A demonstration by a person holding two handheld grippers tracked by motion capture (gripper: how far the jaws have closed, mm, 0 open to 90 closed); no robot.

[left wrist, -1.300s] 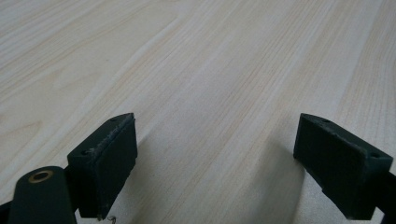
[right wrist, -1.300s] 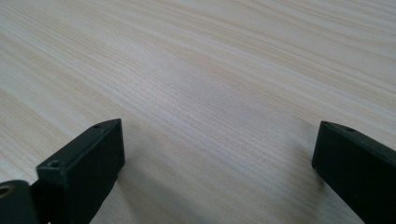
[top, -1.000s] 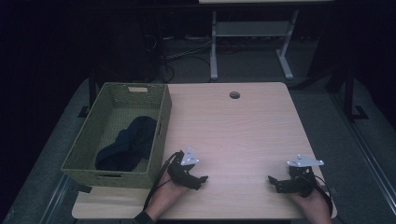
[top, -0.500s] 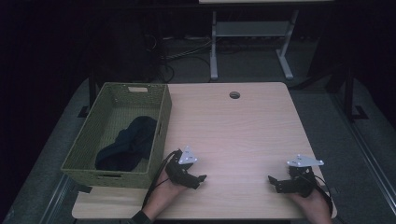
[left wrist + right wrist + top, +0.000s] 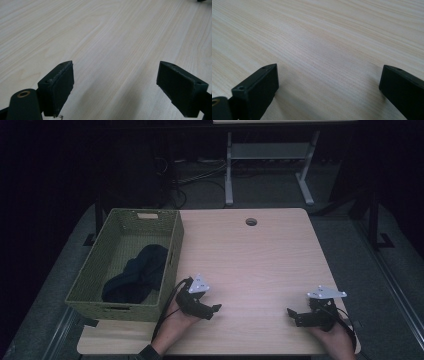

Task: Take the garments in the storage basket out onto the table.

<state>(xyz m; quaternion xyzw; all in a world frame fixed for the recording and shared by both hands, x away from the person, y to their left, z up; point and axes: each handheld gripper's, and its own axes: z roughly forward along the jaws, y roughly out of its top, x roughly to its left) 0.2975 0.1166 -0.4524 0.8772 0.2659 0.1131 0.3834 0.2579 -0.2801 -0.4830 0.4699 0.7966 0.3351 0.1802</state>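
Cloth (image 5: 137, 275) lay deep in the basket (image 5: 172, 245); I feared my spread left gripper (image 5: 212, 310) (empty, like the right gripper (image 5: 292, 315)) snagging the rim.

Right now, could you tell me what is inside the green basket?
A dark blue cloth lies crumpled in the green basket, toward its near end. The woven floor beyond it is bare. Whatever lies under the cloth is covered.

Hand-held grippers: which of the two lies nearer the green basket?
The left hand-held gripper. It rests on the table just beside the basket holding the dark cloth; the right hand-held gripper sits by the table's opposite edge.
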